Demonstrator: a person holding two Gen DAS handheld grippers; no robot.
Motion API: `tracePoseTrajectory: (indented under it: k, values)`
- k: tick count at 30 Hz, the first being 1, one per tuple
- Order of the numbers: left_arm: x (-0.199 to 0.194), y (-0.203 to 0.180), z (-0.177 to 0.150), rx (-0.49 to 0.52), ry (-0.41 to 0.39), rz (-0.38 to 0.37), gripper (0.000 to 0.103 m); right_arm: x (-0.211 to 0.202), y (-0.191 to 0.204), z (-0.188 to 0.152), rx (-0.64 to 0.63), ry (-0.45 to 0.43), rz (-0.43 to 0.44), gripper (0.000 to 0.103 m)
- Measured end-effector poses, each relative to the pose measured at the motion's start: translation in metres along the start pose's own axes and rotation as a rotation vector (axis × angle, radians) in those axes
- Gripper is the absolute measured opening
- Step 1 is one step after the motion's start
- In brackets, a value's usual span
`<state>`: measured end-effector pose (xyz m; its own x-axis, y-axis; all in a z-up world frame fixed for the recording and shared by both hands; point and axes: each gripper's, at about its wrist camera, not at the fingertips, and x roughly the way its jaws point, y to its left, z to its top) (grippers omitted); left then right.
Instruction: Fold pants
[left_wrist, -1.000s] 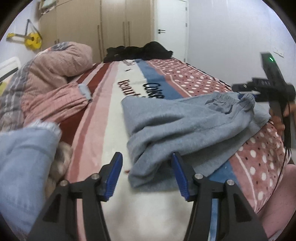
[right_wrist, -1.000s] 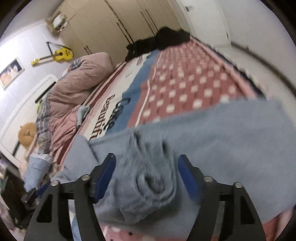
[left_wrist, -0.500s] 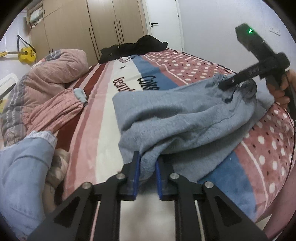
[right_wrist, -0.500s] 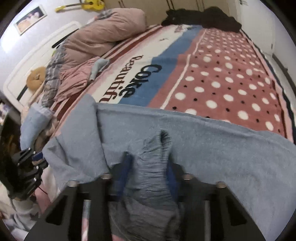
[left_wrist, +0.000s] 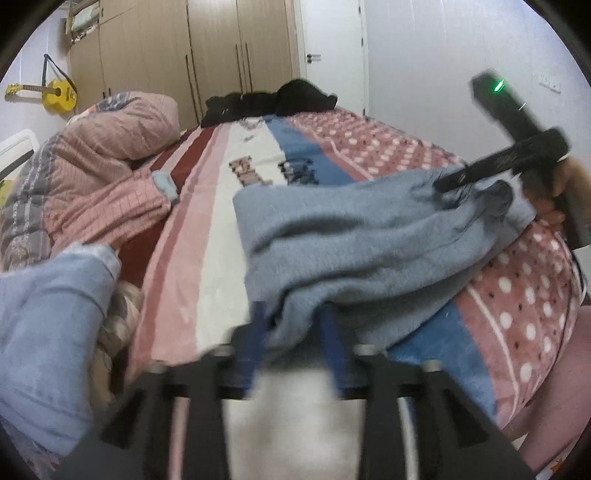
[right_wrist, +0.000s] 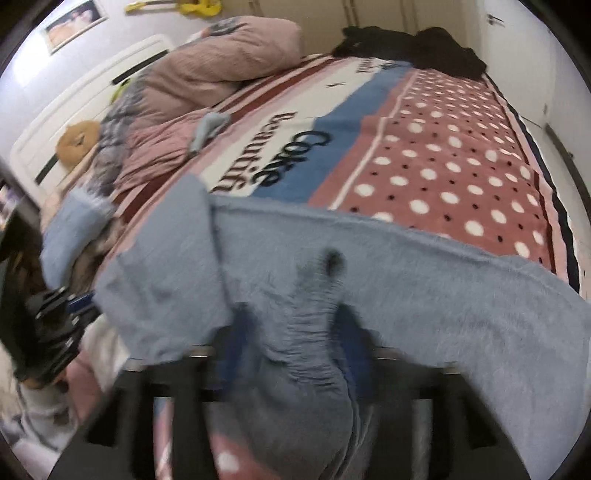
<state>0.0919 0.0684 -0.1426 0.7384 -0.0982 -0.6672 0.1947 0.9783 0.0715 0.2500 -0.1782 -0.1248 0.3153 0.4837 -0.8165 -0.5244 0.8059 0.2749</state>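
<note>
One pair of soft grey-blue fleece pants (left_wrist: 369, 236) lay across the near edge of the bed (right_wrist: 443, 162), over its striped and dotted pink, white and blue blanket. We judged the cloth light, limp and a little fuzzy, likely to sag and slide unless taken at a firm seam. We had the left gripper (left_wrist: 295, 328) at a bunched corner near the bed's edge, its blue pads opening with cloth loose between them. Our right gripper (right_wrist: 291, 332) straddled the gathered elastic waistband (right_wrist: 314, 295), jaws also opening; that ribbed band seemed the surest hold. Pink quilted bedding (left_wrist: 110, 155) was heaped toward the headboard.
</note>
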Motion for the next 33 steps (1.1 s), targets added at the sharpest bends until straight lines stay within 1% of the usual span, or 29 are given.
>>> tracePoseTrajectory:
  k: [1, 2, 4, 5, 6, 7, 8, 9, 10, 11, 12, 13, 15, 17, 18, 21, 24, 26, 28, 29, 30, 31, 32, 33]
  values:
    - [0.000, 0.002, 0.004, 0.018, -0.003, -0.021, 0.052, 0.007, -0.004, 0.004, 0.009, 0.016, 0.011, 0.055]
    - [0.001, 0.002, 0.009, 0.043, 0.002, -0.037, 0.052, 0.012, -0.008, 0.006, 0.021, 0.030, 0.028, 0.055]
    - [0.008, 0.000, 0.019, 0.095, 0.011, -0.032, 0.052, 0.021, -0.010, 0.010, 0.030, 0.060, 0.079, 0.049]
    - [0.012, -0.002, 0.024, 0.120, 0.012, -0.035, 0.052, 0.022, -0.007, 0.011, 0.011, 0.065, 0.081, 0.045]
    - [0.016, -0.004, 0.027, 0.135, 0.015, -0.052, 0.052, 0.021, -0.003, 0.010, -0.012, 0.067, 0.077, 0.037]
    - [0.022, -0.007, 0.030, 0.152, 0.028, -0.075, 0.052, 0.019, 0.001, 0.008, -0.034, 0.076, 0.097, 0.028]
    - [0.025, -0.009, 0.031, 0.162, 0.038, -0.086, 0.052, 0.018, 0.004, 0.005, -0.044, 0.083, 0.118, 0.024]
    - [0.028, -0.012, 0.030, 0.174, 0.049, -0.096, 0.049, 0.015, 0.008, 0.000, -0.065, 0.096, 0.149, 0.012]
    - [0.029, -0.015, 0.028, 0.185, 0.055, -0.095, 0.045, 0.014, 0.012, -0.004, -0.079, 0.108, 0.174, 0.009]
    - [0.029, -0.018, 0.025, 0.198, 0.060, -0.080, 0.036, 0.012, 0.018, -0.009, -0.100, 0.116, 0.182, 0.007]
    - [0.030, -0.019, 0.022, 0.201, 0.068, -0.072, 0.026, 0.011, 0.025, -0.013, -0.131, 0.116, 0.156, 0.005]
    - [0.030, -0.019, 0.019, 0.193, 0.078, -0.065, 0.020, 0.010, 0.030, -0.016, -0.147, 0.107, 0.131, 0.005]
    - [0.030, -0.017, 0.012, 0.165, 0.089, -0.053, 0.015, 0.004, 0.038, -0.017, -0.154, 0.058, 0.093, 0.004]
    - [0.029, -0.016, 0.005, 0.129, 0.096, -0.050, 0.012, -0.004, 0.043, -0.011, -0.141, -0.010, 0.064, 0.003]
    - [0.028, -0.016, 0.001, 0.117, 0.097, -0.044, 0.011, -0.012, 0.044, -0.005, -0.128, -0.061, 0.047, 0.003]
    - [0.022, -0.018, -0.009, 0.086, 0.088, -0.022, 0.009, -0.029, 0.045, 0.014, -0.086, -0.173, -0.003, 0.003]
    - [0.019, -0.020, -0.016, 0.066, 0.090, -0.019, 0.008, -0.037, 0.034, 0.031, -0.007, -0.231, -0.077, 0.003]
    - [0.018, -0.021, -0.019, 0.065, 0.088, -0.021, 0.008, -0.035, 0.019, 0.037, 0.050, -0.221, -0.118, 0.003]
    - [0.018, -0.021, -0.019, 0.065, 0.088, -0.022, 0.008, -0.025, 0.004, 0.035, 0.075, -0.184, -0.160, 0.003]
    - [0.018, -0.021, -0.019, 0.062, 0.087, -0.021, 0.008, -0.016, -0.002, 0.032, 0.086, -0.147, -0.166, 0.003]
    - [0.019, -0.021, -0.018, 0.061, 0.088, -0.020, 0.009, -0.006, -0.008, 0.029, 0.106, -0.110, -0.159, 0.004]
    - [0.018, -0.022, -0.018, 0.064, 0.086, -0.018, 0.009, 0.001, -0.015, 0.026, 0.128, -0.082, -0.148, 0.008]
    - [0.017, -0.021, -0.018, 0.066, 0.082, -0.019, 0.010, 0.008, -0.020, 0.024, 0.153, -0.055, -0.139, 0.009]
    - [0.016, -0.020, -0.019, 0.069, 0.082, -0.025, 0.010, 0.012, -0.027, 0.021, 0.187, -0.032, -0.125, 0.014]
